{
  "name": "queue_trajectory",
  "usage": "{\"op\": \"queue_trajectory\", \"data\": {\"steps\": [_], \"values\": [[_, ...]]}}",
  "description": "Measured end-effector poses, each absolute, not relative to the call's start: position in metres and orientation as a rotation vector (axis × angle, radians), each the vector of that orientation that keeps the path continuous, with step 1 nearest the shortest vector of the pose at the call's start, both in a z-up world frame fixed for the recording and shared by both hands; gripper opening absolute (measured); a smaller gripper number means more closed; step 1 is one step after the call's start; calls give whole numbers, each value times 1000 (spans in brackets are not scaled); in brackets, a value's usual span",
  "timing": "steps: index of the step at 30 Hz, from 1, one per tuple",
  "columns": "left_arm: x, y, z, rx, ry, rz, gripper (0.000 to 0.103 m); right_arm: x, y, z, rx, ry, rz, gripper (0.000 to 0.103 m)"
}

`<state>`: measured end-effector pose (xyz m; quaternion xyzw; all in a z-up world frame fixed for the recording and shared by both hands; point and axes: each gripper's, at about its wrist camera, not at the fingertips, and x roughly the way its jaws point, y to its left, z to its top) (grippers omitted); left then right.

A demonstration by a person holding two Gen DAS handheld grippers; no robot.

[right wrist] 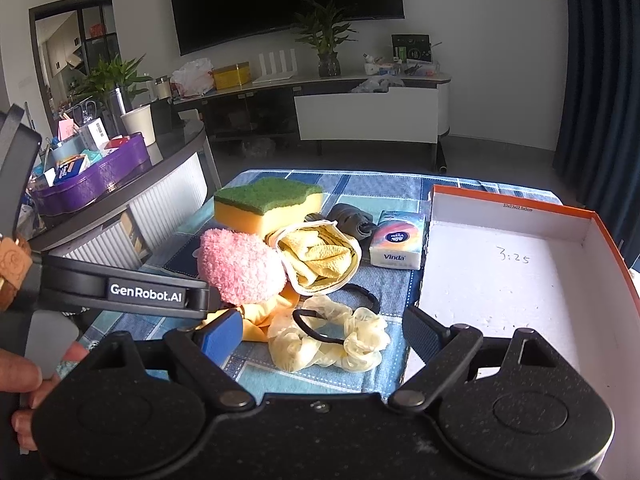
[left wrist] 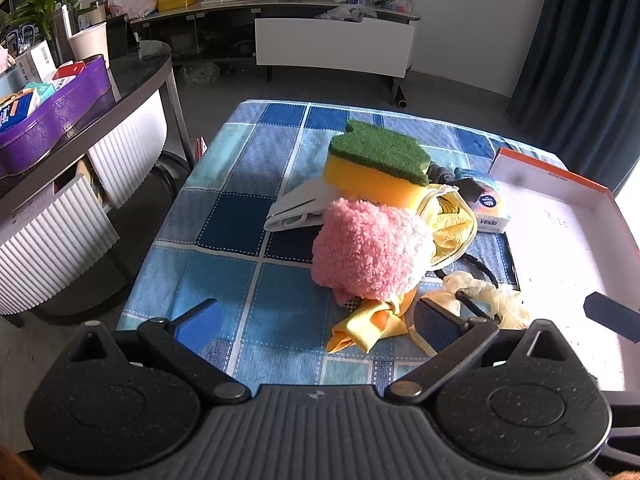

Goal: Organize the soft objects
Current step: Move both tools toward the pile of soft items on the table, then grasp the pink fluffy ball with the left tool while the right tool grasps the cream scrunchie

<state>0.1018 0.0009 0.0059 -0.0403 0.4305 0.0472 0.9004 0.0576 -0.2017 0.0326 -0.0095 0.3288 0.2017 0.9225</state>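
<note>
**Soft pile beside the open box, both grippers spread wide and holding nothing**

Your work surface is a table under a blue patchwork cloth (left wrist: 224, 240); its near edge is cut off by the gripper bodies in both views. On its right sits the white box with an orange rim (right wrist: 516, 280), open and marked "3:25" inside; glare washes out its near corner in the left wrist view.

Left of the box, the soft things lie in one heap. The yellow sponge with a green scouring top (left wrist: 376, 166) rests on a folded white cloth (left wrist: 296, 210), most of which is hidden beneath it. The fluffy pink item (left wrist: 368, 252) sits in front, covering part of a yellow cloth (right wrist: 316, 258) bundled in a cream-edged pouch. A Vinda tissue pack (right wrist: 396, 240) stands just beside the box wall, with a dark grey item (right wrist: 352, 220) behind it that you cannot make out. Nearest you lies a pale yellow scrunchie (right wrist: 332, 340) with a black hair band across it, and a folded orange-yellow fabric piece (left wrist: 364, 326) half tucked under the pink item.

Your left gripper (left wrist: 320, 320) has its jaws far apart, empty, low before the pile. Your right gripper (right wrist: 324, 336) is likewise spread wide, straddling the scrunchie without visibly touching it.
</note>
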Motion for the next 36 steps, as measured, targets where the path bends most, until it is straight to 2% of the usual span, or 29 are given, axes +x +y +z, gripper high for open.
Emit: {"op": "queue_trajectory", "data": {"steps": [28,30,32,36], "values": [[151,-14,-14,-61,886,62,103,80,-204,15,4,732,404,102],[154,-13,-17,-75,874,40,96,80,-202,13,-1,740,407,102],[154,-12,-18,-101,866,4,68,81,-201,12,-1,745,414,102],[146,-9,-17,-131,848,-47,58,84,-200,9,-3,756,421,102]]}}
